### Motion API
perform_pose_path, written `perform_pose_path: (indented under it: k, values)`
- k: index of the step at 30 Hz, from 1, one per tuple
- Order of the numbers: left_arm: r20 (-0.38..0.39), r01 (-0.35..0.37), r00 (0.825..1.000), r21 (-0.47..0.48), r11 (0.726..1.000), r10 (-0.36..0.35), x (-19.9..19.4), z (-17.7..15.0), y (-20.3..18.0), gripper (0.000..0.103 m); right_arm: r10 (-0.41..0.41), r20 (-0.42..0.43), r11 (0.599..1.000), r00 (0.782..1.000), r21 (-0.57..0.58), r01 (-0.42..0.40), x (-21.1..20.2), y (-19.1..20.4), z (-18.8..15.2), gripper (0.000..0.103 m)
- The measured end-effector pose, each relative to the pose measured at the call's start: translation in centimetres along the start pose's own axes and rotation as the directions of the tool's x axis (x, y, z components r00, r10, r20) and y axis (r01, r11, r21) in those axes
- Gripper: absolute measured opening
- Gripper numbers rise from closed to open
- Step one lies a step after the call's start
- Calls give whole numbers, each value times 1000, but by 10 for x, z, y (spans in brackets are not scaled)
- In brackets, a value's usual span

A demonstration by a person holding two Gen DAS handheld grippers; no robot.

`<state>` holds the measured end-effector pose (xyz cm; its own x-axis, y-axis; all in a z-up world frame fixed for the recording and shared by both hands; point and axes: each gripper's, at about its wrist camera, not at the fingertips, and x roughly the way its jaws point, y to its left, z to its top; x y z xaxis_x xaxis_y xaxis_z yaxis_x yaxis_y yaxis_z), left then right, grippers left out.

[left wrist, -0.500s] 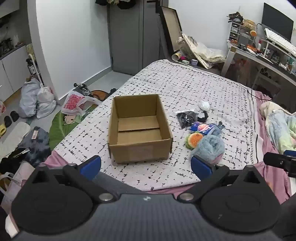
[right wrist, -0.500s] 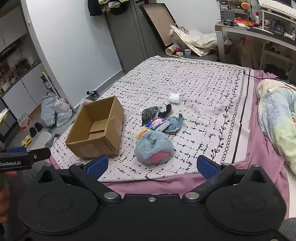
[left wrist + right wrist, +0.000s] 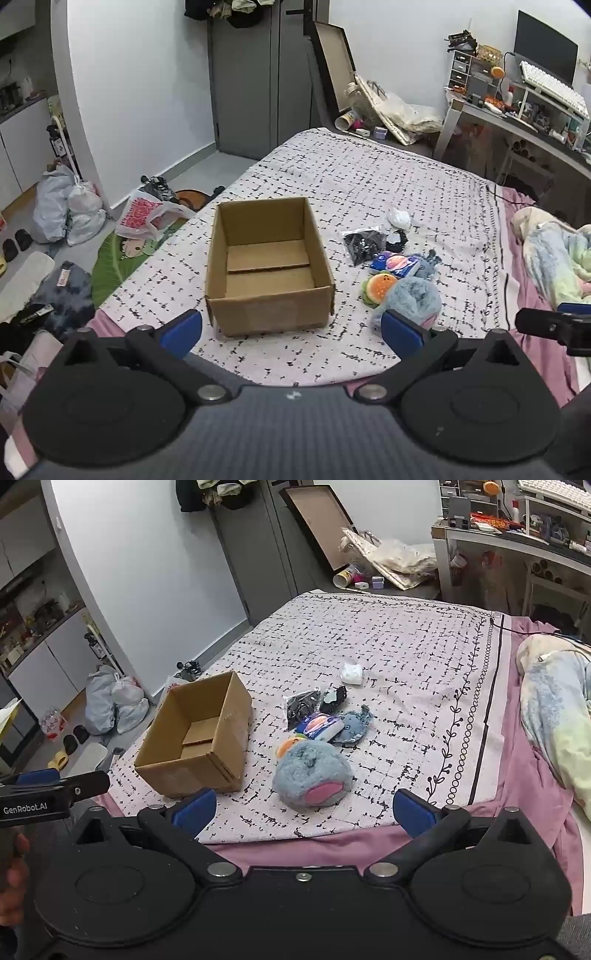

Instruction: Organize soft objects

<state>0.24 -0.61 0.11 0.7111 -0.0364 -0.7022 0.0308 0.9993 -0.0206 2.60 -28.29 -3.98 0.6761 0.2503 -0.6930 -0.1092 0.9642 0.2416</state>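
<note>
- the soft things lie bunched on the bed (image 3: 406, 657) just right of the empty cardboard box (image 3: 192, 738); the fluffy blue plush (image 3: 312, 771) sits nearest the bed edge.
- likely first pick: that plush. come down over its middle, since fur squashes and a shallow pinch could slip.
- the right gripper (image 3: 303, 806) hangs before the plush, fingers released and holding nothing.
- the left gripper (image 3: 291, 328) faces the box, fingers released too.
- lift clear of the burger toy (image 3: 380, 288) touching the plush.
</note>
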Motion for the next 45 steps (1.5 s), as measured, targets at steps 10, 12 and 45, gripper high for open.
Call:
perform_pose_path:
  k: [10, 12, 45]
  values:
    - [-4, -13, 1000, -10, 1000, 13, 4, -2, -1, 102, -2, -4, 1000, 1000, 2, 2, 1, -5, -2, 103]
    - [-6, -20, 1000, -11, 1000, 20, 5, -1, -1, 102, 0, -4, 1000, 1000, 2, 0, 1, -5, -1, 103]
    - [-31, -30, 999, -45, 999, 28, 8, -2, 1, 102, 14, -1, 1000, 1000, 9, -14, 0, -6, -1, 103]
